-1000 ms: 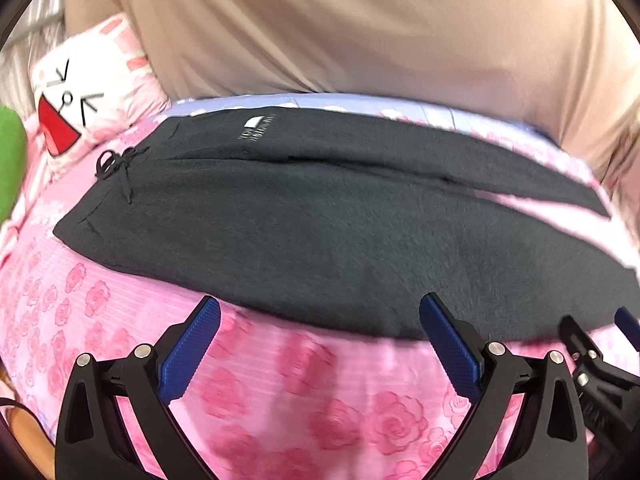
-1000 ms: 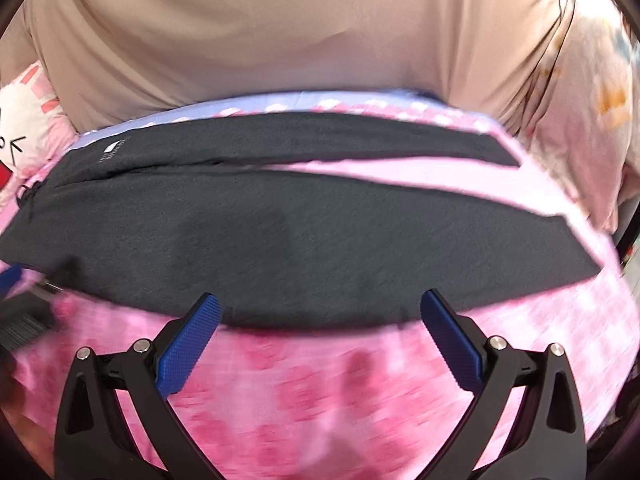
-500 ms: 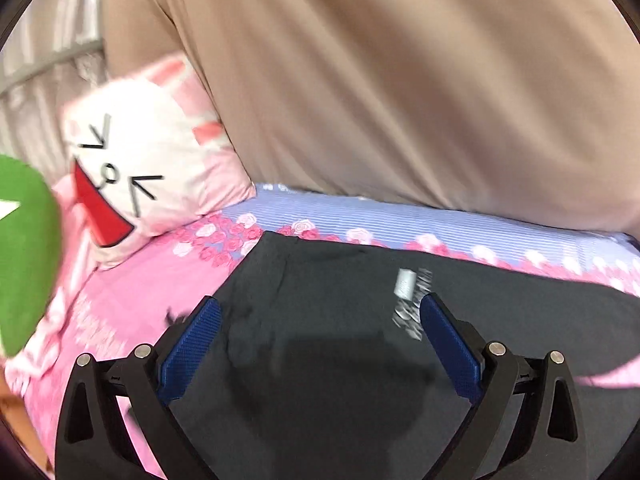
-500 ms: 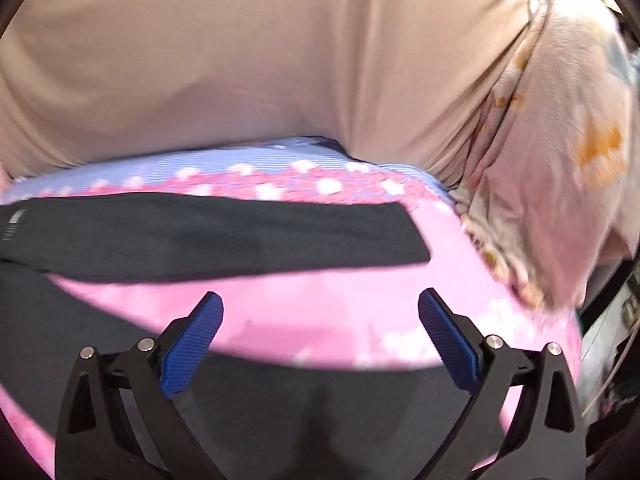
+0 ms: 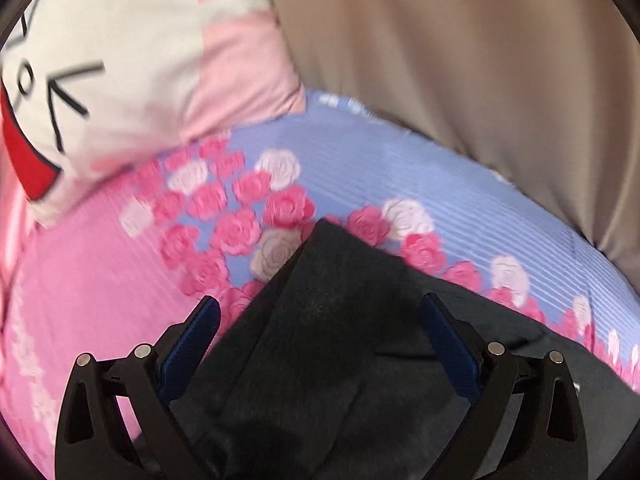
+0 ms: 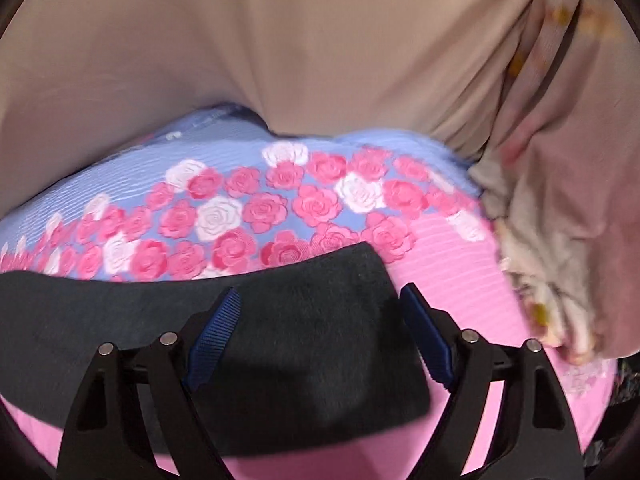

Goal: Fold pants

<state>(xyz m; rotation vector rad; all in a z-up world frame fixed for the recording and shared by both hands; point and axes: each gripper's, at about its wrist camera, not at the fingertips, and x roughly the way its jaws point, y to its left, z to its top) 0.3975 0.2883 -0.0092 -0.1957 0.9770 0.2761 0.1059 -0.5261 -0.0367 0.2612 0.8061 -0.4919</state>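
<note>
Both jaws newly over fuzzy pants (image 6: 312, 344)

Dark charcoal pants (image 5: 332, 360), plain. Bedsheet (image 6: 460, 280) pink with a lilac-blue band at 12 o'clock, printed with pink and white roses. Pillow (image 5: 132, 60) at 10 o'clock: white and pink, black line face, red mouth. Beige curtain (image 6: 300, 40). Blue gripper pads (image 6: 214, 336), black frames.

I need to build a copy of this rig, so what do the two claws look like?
Both look alike: the left claw and right claw each have two black plastic fingers with triangular cut-outs, silver round screw heads near the joints, and ribbed blue pads on the inner faces. No cables or hands show.
</note>
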